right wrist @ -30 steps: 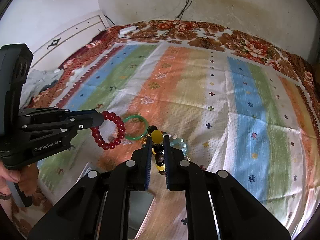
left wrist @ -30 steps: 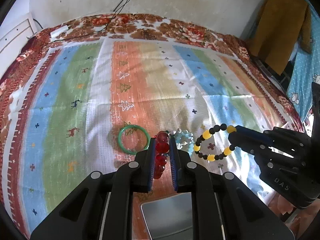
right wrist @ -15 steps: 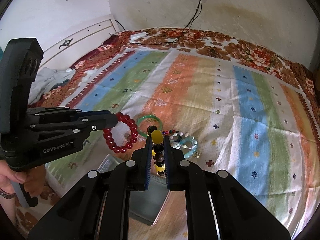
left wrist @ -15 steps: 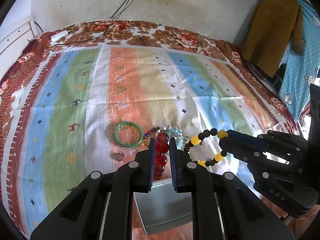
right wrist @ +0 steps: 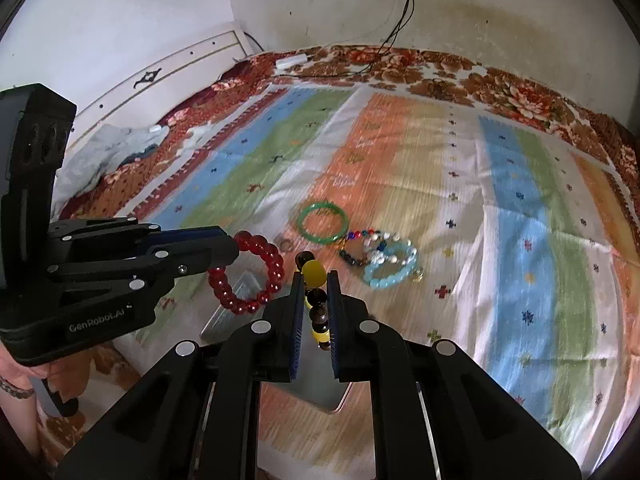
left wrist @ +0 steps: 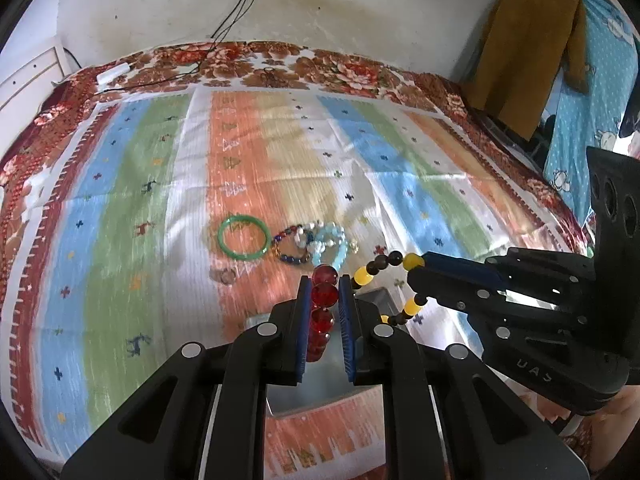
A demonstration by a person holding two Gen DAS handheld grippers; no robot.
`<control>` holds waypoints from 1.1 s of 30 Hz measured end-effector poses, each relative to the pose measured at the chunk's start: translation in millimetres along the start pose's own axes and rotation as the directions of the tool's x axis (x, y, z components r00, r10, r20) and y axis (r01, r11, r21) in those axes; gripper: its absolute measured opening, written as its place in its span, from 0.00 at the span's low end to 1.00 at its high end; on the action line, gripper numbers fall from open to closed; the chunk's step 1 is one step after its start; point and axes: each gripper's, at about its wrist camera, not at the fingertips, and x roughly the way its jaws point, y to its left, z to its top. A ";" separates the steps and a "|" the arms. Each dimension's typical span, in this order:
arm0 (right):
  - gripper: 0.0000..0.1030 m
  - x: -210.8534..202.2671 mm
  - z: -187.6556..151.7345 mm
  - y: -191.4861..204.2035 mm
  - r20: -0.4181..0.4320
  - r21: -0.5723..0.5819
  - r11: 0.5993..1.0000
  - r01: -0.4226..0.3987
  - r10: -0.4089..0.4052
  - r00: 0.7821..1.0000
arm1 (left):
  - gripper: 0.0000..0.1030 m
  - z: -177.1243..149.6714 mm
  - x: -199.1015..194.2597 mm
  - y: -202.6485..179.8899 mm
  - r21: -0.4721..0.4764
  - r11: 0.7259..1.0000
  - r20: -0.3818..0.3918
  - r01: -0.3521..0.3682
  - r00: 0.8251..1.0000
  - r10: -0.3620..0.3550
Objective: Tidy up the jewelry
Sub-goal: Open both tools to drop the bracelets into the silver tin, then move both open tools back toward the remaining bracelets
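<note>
Left wrist view shows the left gripper [left wrist: 325,300] clamped on a red bracelet [left wrist: 322,312], which hangs edge-on between the blue pads. To its right, the right gripper [left wrist: 418,270] pinches a yellow-and-black bracelet [left wrist: 386,270] by one side, the loop dangling toward the left gripper. Both grippers tilt steeply down, side by side, above a metal tray [left wrist: 376,300]; its inside is mostly hidden by the fingers, and what shows looks bare.

Right wrist view has the same pair: the red bracelet [right wrist: 256,276] hangs as an open ring from the left gripper [right wrist: 236,246], whose handle a hand [right wrist: 16,372] grips at the lower left.

Beyond the tray, on the striped cloth [left wrist: 120,220], lie a green bangle [left wrist: 243,237], a dark bead bracelet [left wrist: 290,246] and a pale blue bracelet [left wrist: 330,246], just beside one another. The cloth covers a floral bedspread [left wrist: 340,72] against a stained white wall [left wrist: 360,8].
</note>
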 end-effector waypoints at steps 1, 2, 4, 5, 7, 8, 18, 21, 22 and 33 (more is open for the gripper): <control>0.12 0.0 -1.5 0.5 -0.004 -0.002 1.000 0.001 -0.001 1.000 | 0.13 -2.5 0.3 -0.2 -0.001 1.000 -0.005 0.001 1.000 -0.001; 0.12 -0.2 -2.8 0.7 -0.006 -0.002 1.000 0.002 -0.002 1.000 | 0.13 -4.4 0.6 -0.2 -0.004 1.000 -0.009 0.001 1.000 -0.001; 0.12 0.8 -4.6 0.7 -0.013 -0.004 1.000 0.007 -0.007 1.000 | 0.13 -6.2 2.1 -0.2 -0.006 1.000 -0.019 -0.003 1.000 0.003; 0.12 1.8 -5.2 0.6 -0.015 -0.008 1.000 0.016 -0.016 1.000 | 0.13 -7.1 3.6 -0.2 -0.004 1.000 -0.025 -0.006 1.000 0.006; 0.23 2.5 -6.0 -0.7 -0.008 -0.017 0.998 0.064 -0.064 0.998 | 0.18 -5.9 3.7 2.5 -0.016 0.999 -0.014 -0.036 0.999 0.035; 0.30 2.6 -5.5 -3.0 -0.003 -0.011 0.997 0.071 -0.071 0.997 | 0.22 -4.8 3.7 5.2 -0.024 0.999 -0.010 -0.043 0.999 0.043; 0.42 14.1 2.5 -33.7 -0.003 0.072 0.993 0.094 -0.094 0.996 | 0.32 6.3 17.0 31.2 -0.078 0.990 -0.032 -0.114 0.993 0.112; 0.42 18.8 4.8 -37.1 -0.010 0.074 0.992 0.103 -0.102 0.995 | 0.35 10.9 20.7 31.9 -0.074 0.990 -0.034 -0.119 0.993 0.116; 0.42 20.1 5.2 -38.2 -0.012 0.073 0.992 0.107 -0.106 0.994 | 0.36 12.1 21.9 31.6 -0.070 0.990 -0.035 -0.121 0.992 0.119; 0.42 38.3 10.9 -48.6 -0.029 0.080 0.984 0.161 -0.159 0.987 | 0.49 23.9 37.5 39.7 -0.040 0.975 -0.049 -0.220 0.975 0.218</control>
